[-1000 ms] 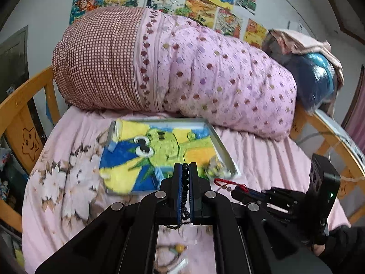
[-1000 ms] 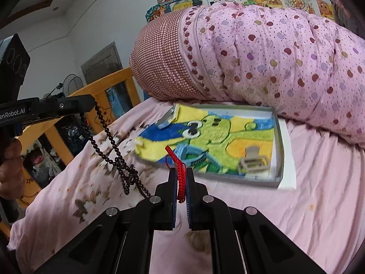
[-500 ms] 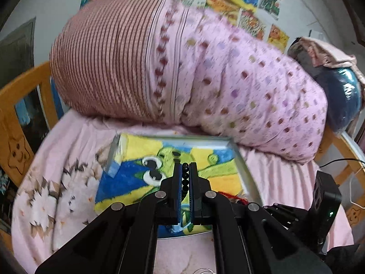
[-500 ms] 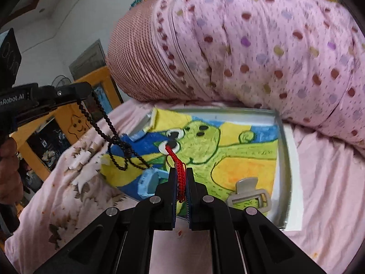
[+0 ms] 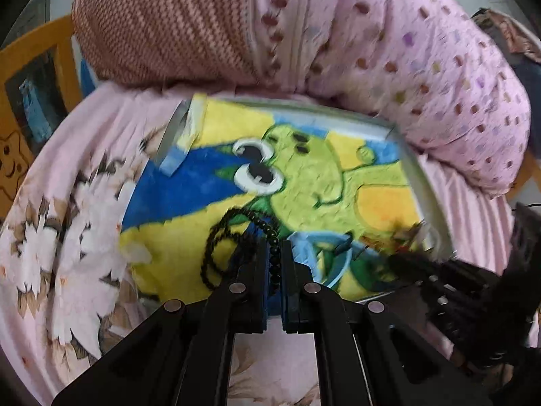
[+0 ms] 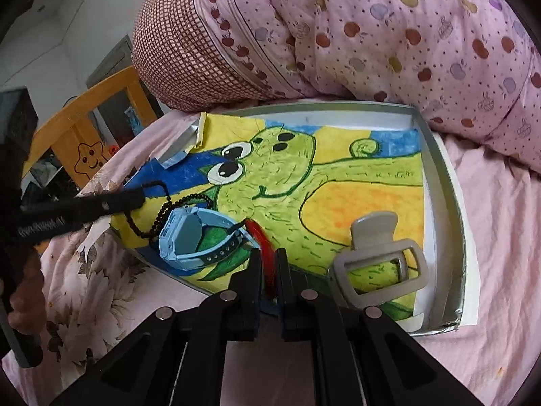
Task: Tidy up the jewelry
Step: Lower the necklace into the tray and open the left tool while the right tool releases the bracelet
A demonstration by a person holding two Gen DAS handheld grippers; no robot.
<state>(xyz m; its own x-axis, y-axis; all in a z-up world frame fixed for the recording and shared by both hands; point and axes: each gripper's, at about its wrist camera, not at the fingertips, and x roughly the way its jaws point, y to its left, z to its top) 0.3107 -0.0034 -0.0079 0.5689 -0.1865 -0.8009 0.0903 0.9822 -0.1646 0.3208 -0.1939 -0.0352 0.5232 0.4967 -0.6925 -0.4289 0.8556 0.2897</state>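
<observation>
A shallow grey tray (image 6: pixel 438 176) lined with a frog drawing lies on the bed. A blue watch (image 6: pixel 196 237) and a grey hair claw (image 6: pixel 378 260) rest in it. My right gripper (image 6: pixel 268 253) hangs low over the tray's near edge. A red cord bracelet (image 6: pixel 260 237) stands between its pads, which still touch it as the jaws start opening. My left gripper (image 5: pixel 277 250) is shut on a black bead string (image 5: pixel 216 247). The string's loops trail onto the drawing left of the watch (image 5: pixel 321 253). In the right wrist view the left gripper (image 6: pixel 142 196) reaches in from the left with the black bead string (image 6: pixel 162 213).
A rolled pink quilt (image 6: pixel 372 34) lies right behind the tray. A wooden bed rail (image 6: pixel 101 101) runs along the left side. Floral sheet (image 6: pixel 94 287) surrounds the tray (image 5: pixel 419 186). A person's hand (image 6: pixel 23 291) holds the left gripper's handle.
Both grippers have come down and closer to the tray. The black beads, hanging free before, now partly rest on the drawing. The red cord has sunk to beside the watch.
</observation>
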